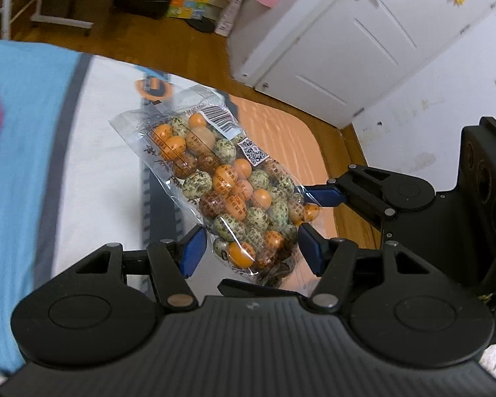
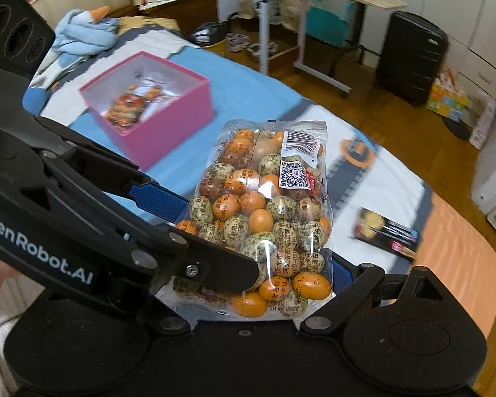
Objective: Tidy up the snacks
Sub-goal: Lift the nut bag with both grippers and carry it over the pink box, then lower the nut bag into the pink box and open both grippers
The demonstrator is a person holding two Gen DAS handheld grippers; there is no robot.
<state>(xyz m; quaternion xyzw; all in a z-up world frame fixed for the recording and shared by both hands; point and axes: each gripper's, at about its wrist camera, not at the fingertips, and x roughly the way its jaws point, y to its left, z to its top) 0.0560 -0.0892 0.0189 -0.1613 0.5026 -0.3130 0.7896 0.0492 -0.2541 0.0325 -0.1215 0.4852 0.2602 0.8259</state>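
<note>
Left claw [image 1: 251, 251] and right claw [image 2: 258, 274] both pinch the lower end of a clear snack bag [image 2: 268, 211], held above the bed [image 2: 248, 99], right of the pink box [image 2: 168, 112]. Loose, slippery, shifting contents; the two-sided grip looks wise.

Bed [image 2: 248, 92] bears pink box [image 2: 168, 115], dark packet [image 2: 385, 231]

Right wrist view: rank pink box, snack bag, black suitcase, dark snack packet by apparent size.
1. snack bag, though nearest the camera
2. pink box
3. black suitcase, far off, so true size is unsure
4. dark snack packet, blurred
</note>
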